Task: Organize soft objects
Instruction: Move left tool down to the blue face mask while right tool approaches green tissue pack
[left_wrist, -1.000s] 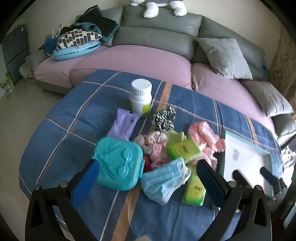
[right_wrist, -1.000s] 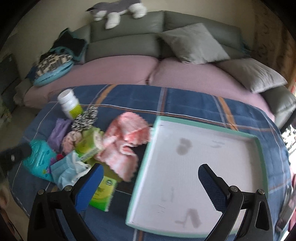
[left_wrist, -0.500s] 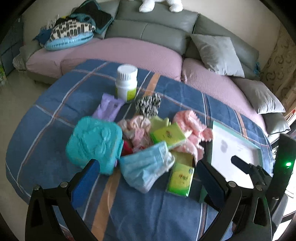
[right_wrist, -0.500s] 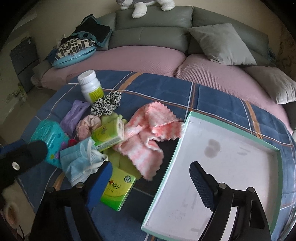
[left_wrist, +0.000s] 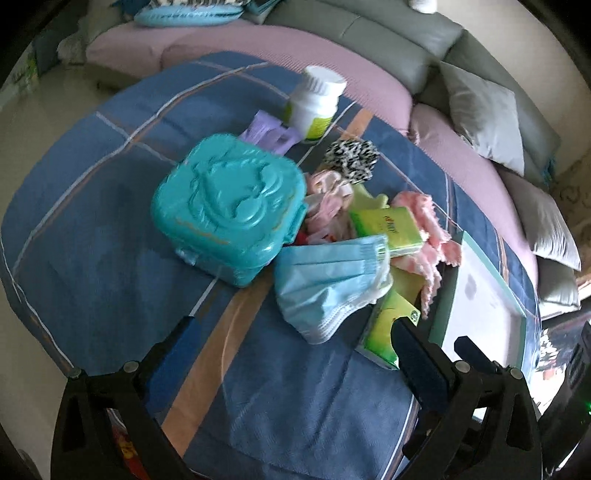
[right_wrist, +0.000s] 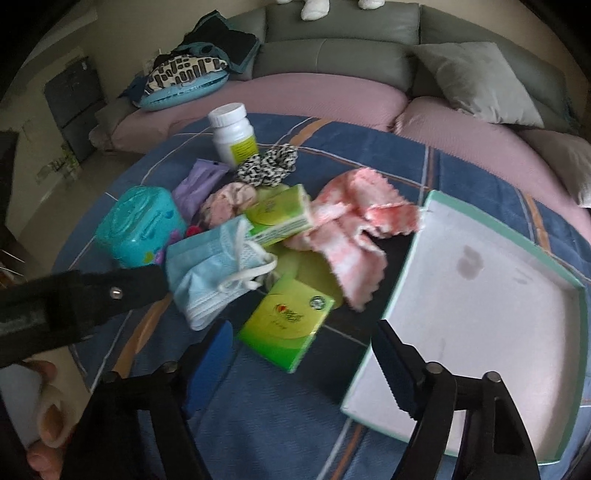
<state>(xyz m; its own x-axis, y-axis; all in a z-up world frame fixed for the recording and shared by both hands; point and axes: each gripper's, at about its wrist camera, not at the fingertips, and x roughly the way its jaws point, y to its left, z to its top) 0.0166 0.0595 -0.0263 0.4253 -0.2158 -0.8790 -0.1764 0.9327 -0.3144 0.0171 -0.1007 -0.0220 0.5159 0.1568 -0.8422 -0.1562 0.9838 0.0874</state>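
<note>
**Soft things heaped on the table, both tools open and empty**

The pile sits in the middle of the table (left_wrist: 110, 280), which is covered by a blue plaid cloth. Nearest the tools lies a blue face mask (left_wrist: 332, 284), crumpled, its white ear loops trailing toward a green tissue pack (right_wrist: 286, 328) lying flat just beside it. A second green tissue pack (right_wrist: 279, 219) rests higher on the heap, tilted, touching the mask's upper edge. To the right of that, a pink cloth (right_wrist: 351, 229) with a zigzag edge spreads out, one corner reaching the rim of the white tray (right_wrist: 406, 254). Behind the packs are a pale pink scrunchie (right_wrist: 231, 199) and a black-and-white spotted scrunchie (right_wrist: 267, 164), with a purple packet (right_wrist: 199, 182) to their left.

A teal plastic box (left_wrist: 229, 206) stands at the left side of the heap, touching the pink scrunchie. A white pill bottle (left_wrist: 314, 105) stands upright at the far edge of the group.

The left tool (left_wrist: 291, 354) hangs low over the cloth in front of the mask, its jaws spread wide with nothing between them. The right tool (right_wrist: 303, 365) is likewise wide open and empty, its left finger near the lower tissue pack and its right finger over the tray's near edge. A grey and pink sofa (right_wrist: 332, 88) curves behind the table.
</note>
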